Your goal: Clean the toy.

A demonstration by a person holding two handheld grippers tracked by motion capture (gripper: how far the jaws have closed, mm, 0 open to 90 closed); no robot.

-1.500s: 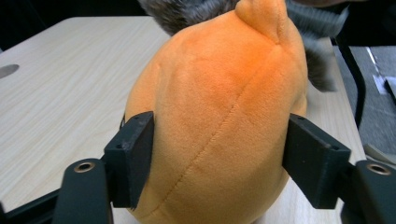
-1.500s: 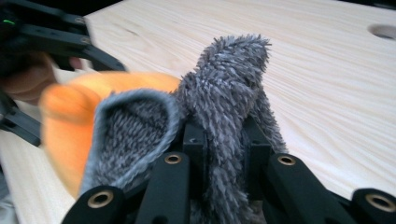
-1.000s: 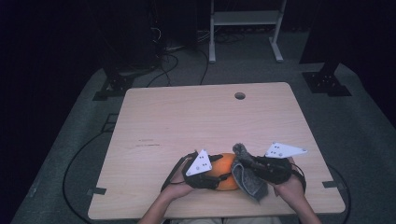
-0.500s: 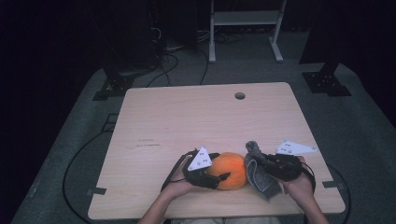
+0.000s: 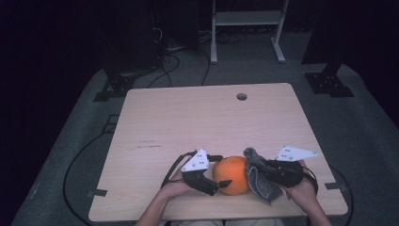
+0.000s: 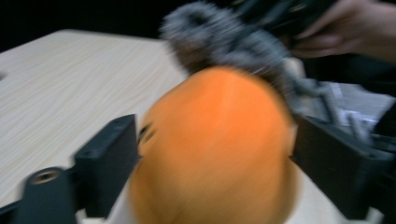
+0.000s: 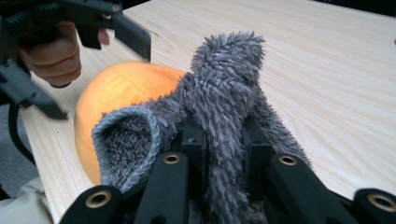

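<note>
**Clerk:** High view, item one: orange ball, sitting on the table near your edge, between your two hands. Touching its right side is item two: grey fluffy cloth, hanging from your right tongs.

**Checker:** State of the left tongs?

**Clerk:** Left tongs: jaws have just been opening, with the ball between them. In the left gripper view the ball lies blurred between the two black jaws; I judge the pads no longer press on it, so count them as spread around it.

**Checker:** And the right?

**Clerk:** Right tongs: pressed together, pinching a fold of the cloth. The rest of it droops open like a cuff toward the ball.

**Checker:** Risks to enter?

**Clerk:** First, the ball is round and now loose; if you nudge it with the cloth or with a jaw as you pull your left hand away, it may roll toward the near edge, which is close. Second, your pinch takes only a narrow fold, so a tug against the ball could slip the cloth free. Third, the cloth's loose pile could snag on the left jaw just beside it.

**Checker:** Pose of the hands?

**Clerk:** Your left hand rests low at the near edge, tongs pointing right, roughly level. Your right hand sits opposite, tongs pointing left at the ball, grey plate uppermost.
</note>
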